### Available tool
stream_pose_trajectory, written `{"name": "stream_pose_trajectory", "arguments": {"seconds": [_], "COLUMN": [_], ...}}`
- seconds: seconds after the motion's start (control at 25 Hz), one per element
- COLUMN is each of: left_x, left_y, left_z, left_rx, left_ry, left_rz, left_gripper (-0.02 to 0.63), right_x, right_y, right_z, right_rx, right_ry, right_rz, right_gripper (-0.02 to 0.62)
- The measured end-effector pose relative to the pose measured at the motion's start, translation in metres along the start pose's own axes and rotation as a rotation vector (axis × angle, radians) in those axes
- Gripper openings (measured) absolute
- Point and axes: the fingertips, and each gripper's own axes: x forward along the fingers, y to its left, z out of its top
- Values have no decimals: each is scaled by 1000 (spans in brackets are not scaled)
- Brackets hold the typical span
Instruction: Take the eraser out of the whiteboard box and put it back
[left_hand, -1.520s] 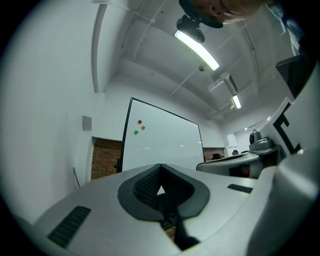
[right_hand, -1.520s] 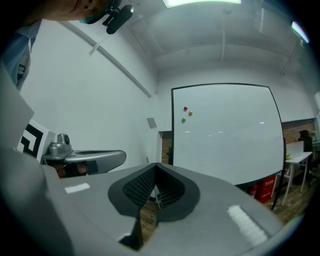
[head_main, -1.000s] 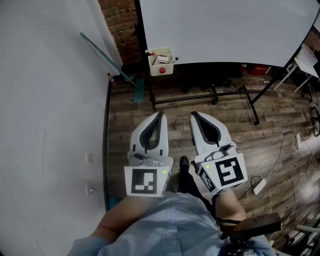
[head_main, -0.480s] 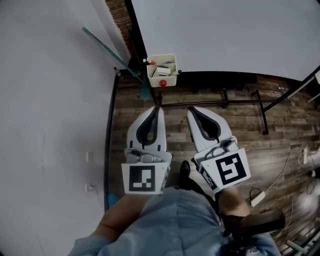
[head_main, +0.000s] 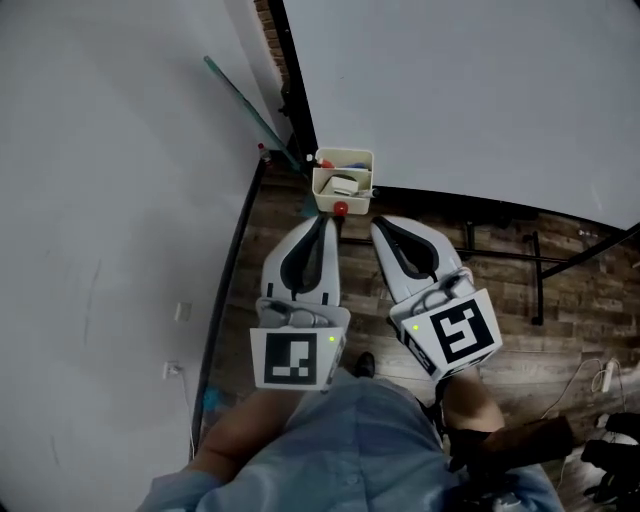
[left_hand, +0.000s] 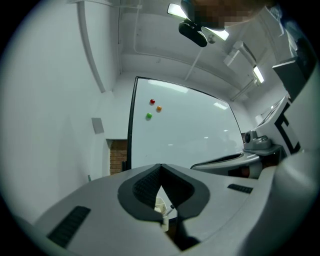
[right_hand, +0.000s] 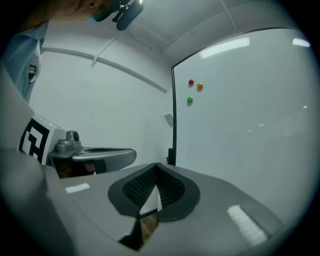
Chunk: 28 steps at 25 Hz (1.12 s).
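The cream whiteboard box (head_main: 343, 183) hangs at the lower left corner of the whiteboard (head_main: 470, 90). A white eraser (head_main: 342, 186) lies inside it among markers, and a red magnet (head_main: 341, 208) sits on its front. My left gripper (head_main: 322, 222) is shut and empty, its tips just below the box. My right gripper (head_main: 378, 226) is shut and empty too, a little to the right of the box. In the left gripper view the box (left_hand: 161, 206) peeps through the gap behind the closed jaw tips. The right gripper view faces the whiteboard (right_hand: 250, 110).
A white wall (head_main: 100, 200) fills the left, with a teal-handled tool (head_main: 245, 105) leaning against it. The whiteboard's black stand legs (head_main: 500, 255) cross the wood floor. Red, orange and green magnets (left_hand: 152, 101) stick high on the board. A power strip (head_main: 603, 375) lies far right.
Both grippers have moved forward together toward the whiteboard box, which now lies right in front of their tips. Both stayed shut.
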Motion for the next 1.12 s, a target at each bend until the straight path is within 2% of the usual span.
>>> {"name": "stream_pose_trajectory", "arguments": {"seconds": [0.16,0.32,0.56,0.8,1.0,1.12], "left_x": [8,13,28,50,71,84], "left_y": [12,23,36,52,70,81], "left_z": [4,-1,-10,-29,-45,-55], "left_rx": [4,-11,-27,-51,-76,-92], "left_ry": [-21,-23,-27,13,36,53], "left_rz": [47,80,101,106,117,122], "left_gripper": [3,3,3,3,3,3], "right_x": [15,26,43,66,90,104], "right_y": [-6,-12,-18,-31,-34,-30], "right_z": [7,6,-4,-13,-28,-46], "right_rx": [-32,-54,-95,-101,-119,-161], "right_ry": [-24,-8,50,81,152,222], "right_rz": [45,81,131,180,253,331], "right_gripper": [2,2,2,4,28,81]}}
